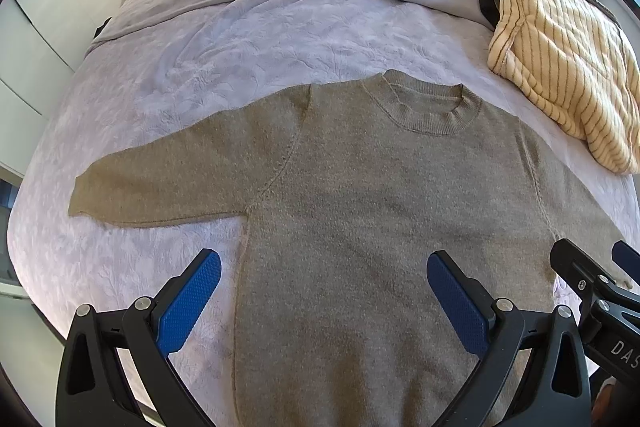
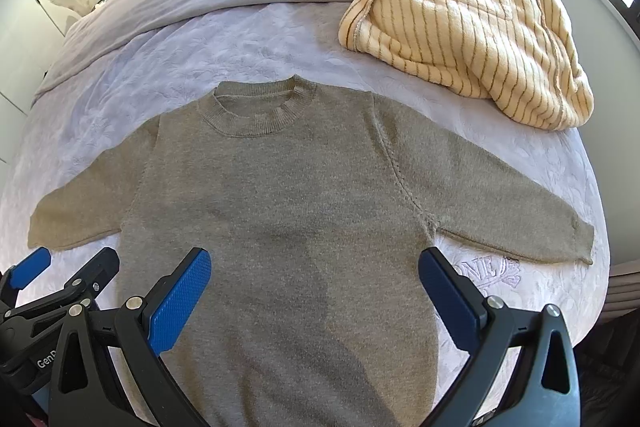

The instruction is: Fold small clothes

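Nearest me, both sets of tongs hang over the lower body of the sweater (image 1: 360,227), holding nothing. My left gripper (image 1: 324,291) has its 2 blue pads spread wide apart, and my right gripper (image 2: 315,287) stands just as wide. The sweater lies flat and face up on the lilac bedspread (image 1: 168,75), hem toward me, collar (image 1: 428,107) far, both sleeves stretched out sideways.

Risks as I judge them: the knit is soft and thick, so a pinch could catch only the top layer, and the fold would drag the back askew. On a quilted bed the cloth may also bunch instead of sliding. A pad could snag the bedspread too. On the far right, the striped cream blanket (image 2: 460,23) sits close to the right shoulder, so a swung sleeve might brush it.

My left view shows the whole left sleeve (image 1: 168,183) to its cuff, but cuts off the right one. My right view shows the right sleeve (image 2: 500,195) complete, plus stitched lettering (image 2: 488,271) on the bedspread beneath it.
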`<state>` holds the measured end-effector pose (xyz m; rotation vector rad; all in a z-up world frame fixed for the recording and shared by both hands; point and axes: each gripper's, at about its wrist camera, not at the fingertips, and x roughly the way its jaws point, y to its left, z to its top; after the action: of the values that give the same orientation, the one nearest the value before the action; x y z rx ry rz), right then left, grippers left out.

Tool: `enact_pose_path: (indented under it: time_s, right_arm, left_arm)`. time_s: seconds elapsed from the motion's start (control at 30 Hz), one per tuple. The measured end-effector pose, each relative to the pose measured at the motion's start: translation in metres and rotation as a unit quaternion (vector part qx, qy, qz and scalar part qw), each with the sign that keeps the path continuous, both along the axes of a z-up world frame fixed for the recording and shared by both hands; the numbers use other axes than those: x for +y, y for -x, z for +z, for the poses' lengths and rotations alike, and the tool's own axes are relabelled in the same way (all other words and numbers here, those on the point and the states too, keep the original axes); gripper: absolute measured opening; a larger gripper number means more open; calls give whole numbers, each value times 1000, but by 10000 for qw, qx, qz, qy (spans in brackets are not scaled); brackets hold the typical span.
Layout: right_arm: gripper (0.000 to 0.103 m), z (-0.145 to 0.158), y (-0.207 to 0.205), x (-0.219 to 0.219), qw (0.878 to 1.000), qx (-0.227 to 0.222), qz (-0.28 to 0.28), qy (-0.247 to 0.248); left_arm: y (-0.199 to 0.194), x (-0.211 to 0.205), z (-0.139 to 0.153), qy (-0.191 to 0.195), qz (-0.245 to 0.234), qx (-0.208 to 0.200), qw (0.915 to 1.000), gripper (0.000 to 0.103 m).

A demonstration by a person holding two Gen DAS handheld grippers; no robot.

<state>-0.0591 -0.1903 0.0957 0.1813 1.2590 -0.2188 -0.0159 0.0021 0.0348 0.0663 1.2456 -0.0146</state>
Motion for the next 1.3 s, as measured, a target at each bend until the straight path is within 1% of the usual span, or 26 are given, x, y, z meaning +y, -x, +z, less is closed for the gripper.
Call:
enact_pose_path:
  time_s: [0.9, 1.13, 1.3]
  right_arm:
    - [103, -3, 0, 5, 10000, 19, 7, 13]
    - [103, -4, -1, 5, 10000, 72, 28, 13]
    - [103, -6, -3, 5, 9999, 111, 28, -75]
  left_arm:
    - [3, 3, -1, 39, 39, 56, 10000, 103]
    - [4, 9, -6, 68, 34, 98, 9999, 103]
    - [3, 10, -10, 95, 67, 142, 9998, 103]
